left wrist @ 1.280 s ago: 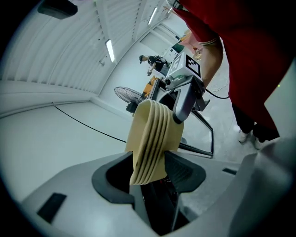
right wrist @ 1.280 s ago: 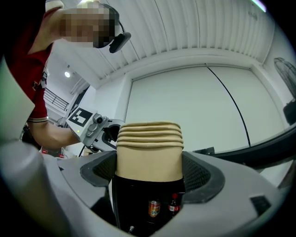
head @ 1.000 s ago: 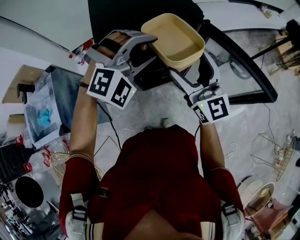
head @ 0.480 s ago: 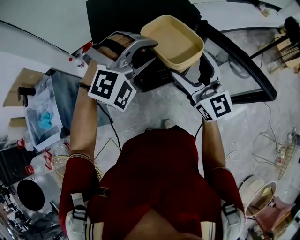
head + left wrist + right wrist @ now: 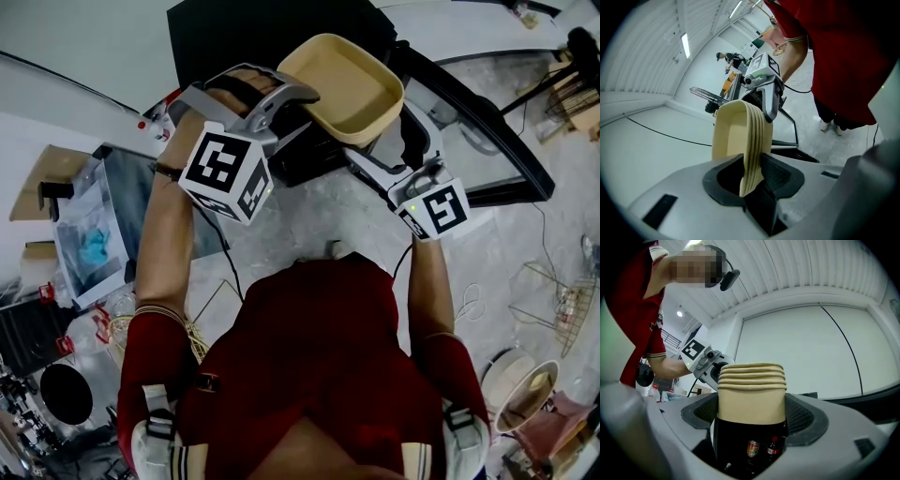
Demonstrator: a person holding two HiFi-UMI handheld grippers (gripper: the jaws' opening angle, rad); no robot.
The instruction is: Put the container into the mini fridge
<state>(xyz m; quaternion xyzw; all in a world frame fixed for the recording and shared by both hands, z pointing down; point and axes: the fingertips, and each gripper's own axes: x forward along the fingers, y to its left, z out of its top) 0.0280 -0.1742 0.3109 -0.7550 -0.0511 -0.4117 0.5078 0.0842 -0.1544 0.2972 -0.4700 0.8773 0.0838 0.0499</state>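
Container (image 5: 342, 86) up at fridge (image 5: 225, 33).
Your right gripper (image 5: 750, 414) jaws grip it; left gripper (image 5: 752, 171) jaws just closed on rim. Nxt: push in.

No legible text or brand found, square coded markers only on left cube (image 5: 225, 176) and right cube (image 5: 433, 210), can (image 5: 752, 447) and bottle (image 5: 773, 446) labels too small to read.

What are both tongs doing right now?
Left tongs: have just been closing, now gripping the rim of the container.
Right tongs: closed on the container's other end.
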